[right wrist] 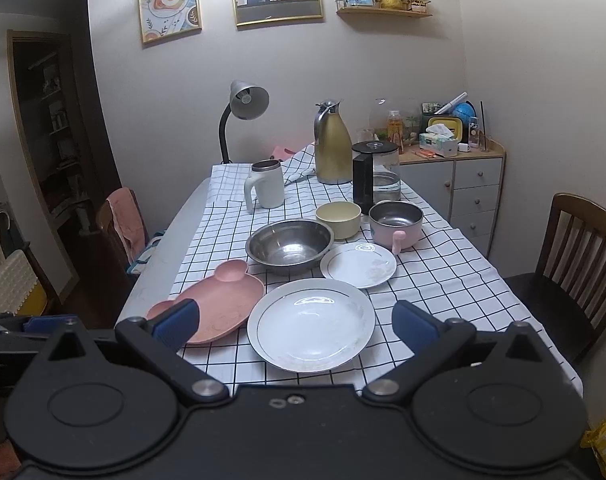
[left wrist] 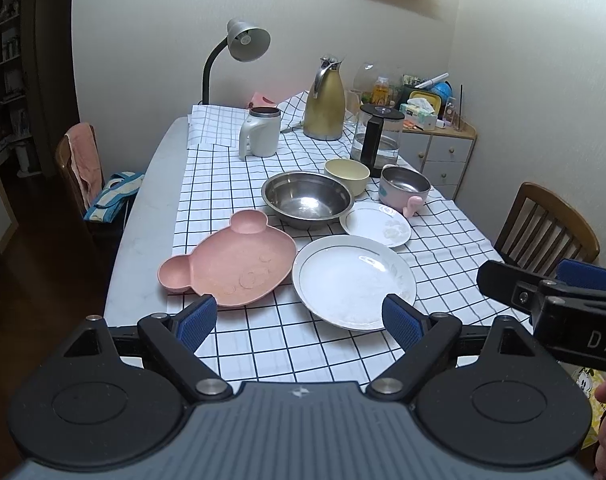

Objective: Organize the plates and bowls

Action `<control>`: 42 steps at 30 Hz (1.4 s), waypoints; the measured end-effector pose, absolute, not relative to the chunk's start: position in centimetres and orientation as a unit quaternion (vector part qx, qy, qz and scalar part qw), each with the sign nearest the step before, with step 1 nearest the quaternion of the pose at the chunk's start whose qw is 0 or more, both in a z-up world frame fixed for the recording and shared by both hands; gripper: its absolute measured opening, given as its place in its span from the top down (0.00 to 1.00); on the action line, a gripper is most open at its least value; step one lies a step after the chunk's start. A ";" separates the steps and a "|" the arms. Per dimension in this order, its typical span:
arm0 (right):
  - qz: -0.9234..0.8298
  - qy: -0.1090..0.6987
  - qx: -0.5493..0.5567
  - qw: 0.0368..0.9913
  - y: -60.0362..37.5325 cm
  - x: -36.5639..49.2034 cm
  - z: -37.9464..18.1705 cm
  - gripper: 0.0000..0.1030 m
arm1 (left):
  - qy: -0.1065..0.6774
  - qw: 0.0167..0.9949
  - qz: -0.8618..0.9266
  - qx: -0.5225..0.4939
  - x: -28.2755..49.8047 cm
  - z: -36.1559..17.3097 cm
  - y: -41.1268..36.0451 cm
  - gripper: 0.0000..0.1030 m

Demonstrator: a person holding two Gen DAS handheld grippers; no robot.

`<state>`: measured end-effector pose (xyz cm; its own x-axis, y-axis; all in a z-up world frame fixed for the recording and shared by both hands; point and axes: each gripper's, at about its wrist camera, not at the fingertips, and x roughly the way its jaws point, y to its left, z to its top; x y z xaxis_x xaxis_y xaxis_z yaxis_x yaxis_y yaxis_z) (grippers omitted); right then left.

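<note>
On the checked tablecloth lie a pink bear-shaped plate (left wrist: 233,262) (right wrist: 219,306), a large white plate (left wrist: 353,280) (right wrist: 311,322), a small white plate (left wrist: 375,224) (right wrist: 358,265), a steel bowl (left wrist: 306,199) (right wrist: 289,245), a cream bowl (left wrist: 346,175) (right wrist: 338,219) and a pink steel-lined bowl with a handle (left wrist: 405,190) (right wrist: 396,222). My left gripper (left wrist: 299,320) is open and empty, above the table's near edge before the two front plates. My right gripper (right wrist: 297,326) is open and empty, just in front of the large white plate; it also shows in the left wrist view (left wrist: 551,292).
A white mug (left wrist: 261,132), a gold thermos (left wrist: 325,100), a glass kettle (left wrist: 377,136) and a desk lamp (left wrist: 243,46) stand at the table's far end. Wooden chairs stand at the left (left wrist: 79,168) and right (right wrist: 583,256). A drawer cabinet (right wrist: 459,192) fills the corner.
</note>
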<state>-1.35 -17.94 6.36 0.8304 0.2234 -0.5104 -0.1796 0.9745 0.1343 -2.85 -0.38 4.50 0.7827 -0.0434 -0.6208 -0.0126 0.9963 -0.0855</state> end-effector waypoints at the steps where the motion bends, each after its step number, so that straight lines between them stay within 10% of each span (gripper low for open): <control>1: 0.107 0.273 0.040 0.955 -18.0 -1.2 6.5 0.00 | 0.330 0.943 -0.008 -0.043 -2.8 4.7 -0.4 0.13; 42: 0.116 0.273 0.040 0.954 -19.2 0.6 7.9 0.00 | 0.328 0.944 -0.002 -0.033 -0.6 6.2 -2.0 0.13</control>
